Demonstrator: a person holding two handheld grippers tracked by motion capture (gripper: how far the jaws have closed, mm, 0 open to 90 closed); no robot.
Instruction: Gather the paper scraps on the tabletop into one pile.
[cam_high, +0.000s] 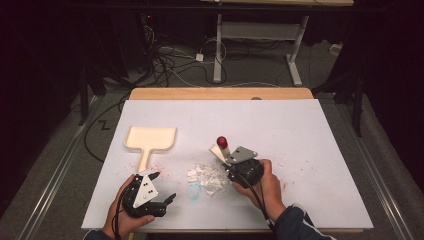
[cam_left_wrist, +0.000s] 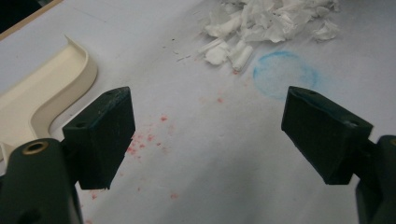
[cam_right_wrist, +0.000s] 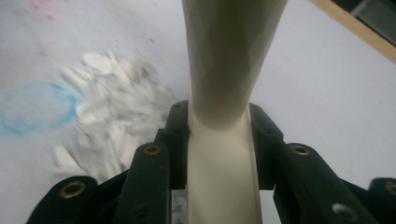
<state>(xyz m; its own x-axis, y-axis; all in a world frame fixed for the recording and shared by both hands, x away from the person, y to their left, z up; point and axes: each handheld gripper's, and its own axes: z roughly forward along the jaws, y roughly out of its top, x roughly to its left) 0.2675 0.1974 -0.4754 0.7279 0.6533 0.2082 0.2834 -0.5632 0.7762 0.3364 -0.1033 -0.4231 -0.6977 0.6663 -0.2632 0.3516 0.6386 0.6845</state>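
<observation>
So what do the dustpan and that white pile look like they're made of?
Dustpan: probably moulded plastic, cream, smooth and slightly glossy, with a rounded raised rim in the left gripper view. White pile: looks like torn paper or tissue, matte, with crumpled, ragged scraps and a few rolled bits.

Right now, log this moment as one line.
left gripper: open, over table | right gripper: shut on brush | scraps: piled beside brush | dustpan: flat, untouched
</observation>
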